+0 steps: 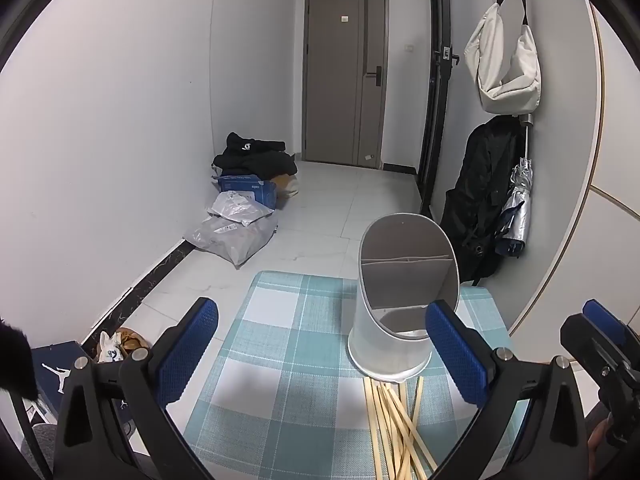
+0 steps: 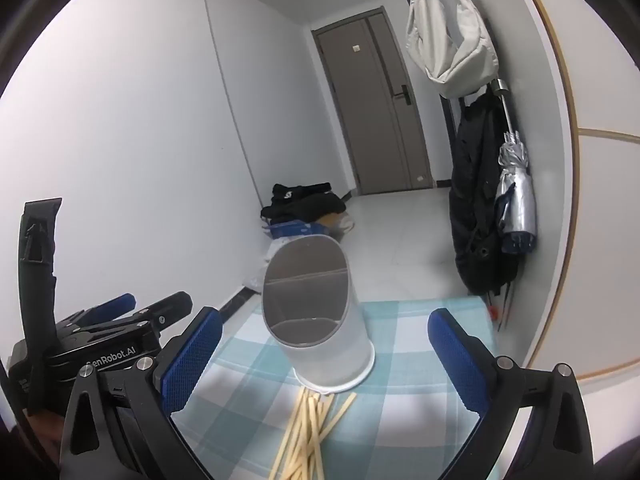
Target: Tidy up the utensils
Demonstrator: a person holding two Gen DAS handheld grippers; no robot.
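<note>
Both claws stand wide open and hold nothing. Left gripper (image 1: 322, 354) hovers above the checked tablecloth (image 1: 256, 344), its blue fingers (image 1: 188, 352) spread well apart. Right gripper (image 2: 324, 360) is likewise spread over the same cloth, with the white utensil holder (image 2: 320, 320) standing between and beyond its fingers. Holder is upright on the cloth, slant-topped, with an inner divider visible. Wooden chopsticks (image 2: 308, 428) lie loose in a crossed heap on the cloth, their far ends touching or just beside the holder's base. A cream bag (image 1: 506, 64) hangs on the right wall.
</note>
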